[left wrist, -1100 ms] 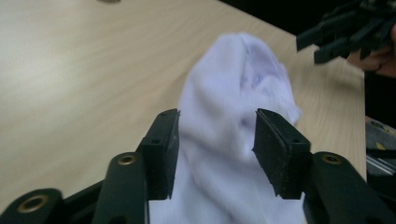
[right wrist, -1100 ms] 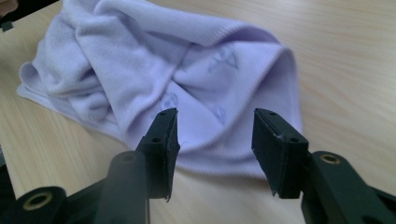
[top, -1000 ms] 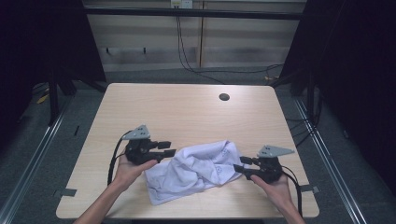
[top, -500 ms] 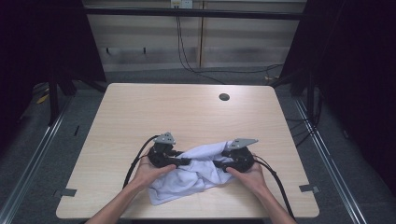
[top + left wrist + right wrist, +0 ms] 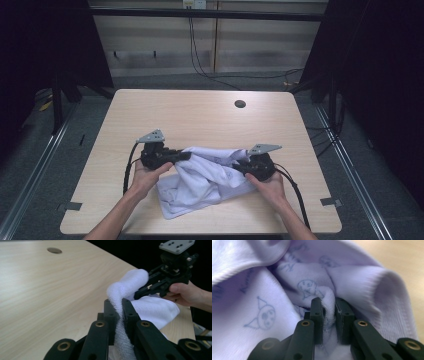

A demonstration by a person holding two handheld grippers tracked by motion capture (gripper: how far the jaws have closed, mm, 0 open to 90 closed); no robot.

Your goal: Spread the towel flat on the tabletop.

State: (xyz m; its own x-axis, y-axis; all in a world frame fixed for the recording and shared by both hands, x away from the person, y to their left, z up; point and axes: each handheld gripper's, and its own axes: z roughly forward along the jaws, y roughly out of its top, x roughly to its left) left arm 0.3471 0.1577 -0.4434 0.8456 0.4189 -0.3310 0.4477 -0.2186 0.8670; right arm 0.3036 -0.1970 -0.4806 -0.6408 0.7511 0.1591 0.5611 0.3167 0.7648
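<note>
Your left hand-held gripper [image 5: 119, 312] and right hand-held gripper [image 5: 329, 312] have just been closing, and each now pinches a fold of the white towel [image 5: 207, 175], probably to spread it. The towel lies bunched near the table [image 5: 200, 120] front edge, with open room beyond.

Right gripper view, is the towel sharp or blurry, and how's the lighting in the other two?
Right gripper view: towel print by the jaws is fairly sharp, upper folds soft. Left gripper view: near jaws soft, the far hand-held gripper clearer. High view: table evenly lit, surroundings dark, no glare.
</note>
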